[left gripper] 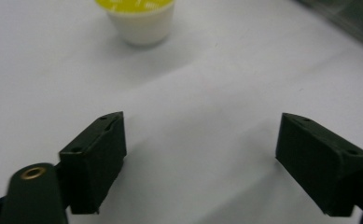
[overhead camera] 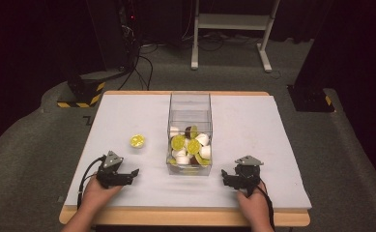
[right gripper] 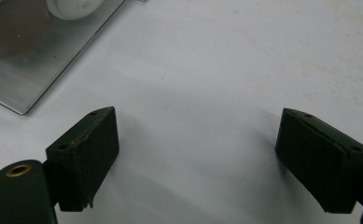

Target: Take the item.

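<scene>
While both hands are resting low on the white table [overhead camera: 253, 116], I am facing my left gripper [overhead camera: 133, 173] toward the lone yellow-lidded cup [overhead camera: 137, 141], which is standing upright ahead of the jaws and slightly to their left in the left gripper view [left gripper: 142, 21], apart from them. Its jaws are gaping wide, holding nothing. My right gripper [overhead camera: 223, 175], likewise spread and empty, is sitting beyond the clear box [overhead camera: 190, 104] of cups, so the left is lying nearer.
</scene>
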{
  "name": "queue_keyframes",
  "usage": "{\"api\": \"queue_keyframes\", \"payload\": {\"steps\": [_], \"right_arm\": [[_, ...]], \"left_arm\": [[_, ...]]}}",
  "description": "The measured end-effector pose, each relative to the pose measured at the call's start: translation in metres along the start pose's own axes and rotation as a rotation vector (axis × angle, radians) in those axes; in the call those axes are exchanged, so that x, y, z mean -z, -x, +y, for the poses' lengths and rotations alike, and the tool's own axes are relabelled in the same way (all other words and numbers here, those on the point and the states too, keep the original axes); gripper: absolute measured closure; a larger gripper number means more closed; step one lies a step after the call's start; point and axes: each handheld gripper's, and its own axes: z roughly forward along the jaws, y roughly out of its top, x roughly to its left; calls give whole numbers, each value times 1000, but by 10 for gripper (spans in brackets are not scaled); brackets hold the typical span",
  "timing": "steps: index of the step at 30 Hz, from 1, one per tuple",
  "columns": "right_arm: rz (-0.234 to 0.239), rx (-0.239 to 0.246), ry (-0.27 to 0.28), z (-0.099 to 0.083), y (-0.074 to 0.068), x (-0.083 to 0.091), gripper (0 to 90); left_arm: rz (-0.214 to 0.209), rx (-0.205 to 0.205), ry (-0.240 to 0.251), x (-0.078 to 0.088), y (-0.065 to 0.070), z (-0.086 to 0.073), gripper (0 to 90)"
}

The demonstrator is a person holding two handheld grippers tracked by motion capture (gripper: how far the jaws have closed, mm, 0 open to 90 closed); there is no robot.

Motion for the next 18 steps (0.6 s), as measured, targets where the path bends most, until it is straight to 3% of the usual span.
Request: {"api": "queue_keyframes", "payload": {"steps": [18], "right_arm": [[1,-1,0,0,0,0,134]], "left_arm": [[-9,18,0,0,-1,0,152]]}}
